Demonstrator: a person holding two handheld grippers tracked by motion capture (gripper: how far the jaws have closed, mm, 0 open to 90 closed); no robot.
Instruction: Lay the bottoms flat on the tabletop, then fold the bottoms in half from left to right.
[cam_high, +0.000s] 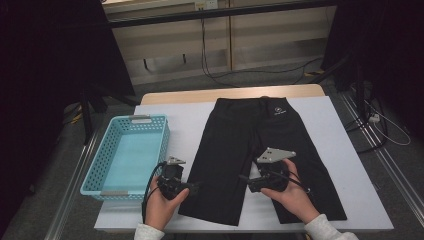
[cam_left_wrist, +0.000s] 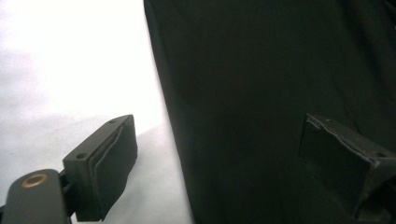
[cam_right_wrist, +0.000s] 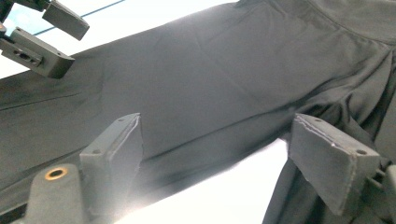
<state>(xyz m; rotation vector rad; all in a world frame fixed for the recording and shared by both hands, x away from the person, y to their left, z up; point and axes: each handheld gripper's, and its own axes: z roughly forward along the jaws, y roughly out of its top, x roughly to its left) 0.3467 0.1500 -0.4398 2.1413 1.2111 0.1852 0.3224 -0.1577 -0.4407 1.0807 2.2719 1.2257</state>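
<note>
— Hands first, at the near table edge: left hand (cam_high: 161, 206) and right hand (cam_high: 295, 195), each with a gripper. What's hard to read from above?

— Both grippers are dark against the black shorts (cam_high: 260, 150), so their jaws blur into the cloth there. The sleeves are cut off by the bottom of the frame, and the room around the table (cam_high: 340, 150) is mostly in shadow.

— How does the left gripper (cam_high: 192, 188) stand?

— Jaws spread wide, gripping nothing. In the left gripper view (cam_left_wrist: 219, 161) one jaw sits over the white table beside the shorts' outer edge, the other over the cloth, so the leg's edge runs between them. Whether the pads touch the fabric I cannot tell.

— And the right gripper (cam_high: 252, 184)?

— Also wide open and empty. The right gripper view (cam_right_wrist: 215, 161) shows it over the crotch of the shorts (cam_right_wrist: 210, 84), with the gap between the two legs between its jaws. The left gripper (cam_right_wrist: 63, 39) appears beyond, at the shorts' far edge.

— Where are the shorts?

— Flat on the table, waistband away from the person, legs toward them. A basket (cam_high: 107, 150) sits just left of the shorts, apart from them.
</note>
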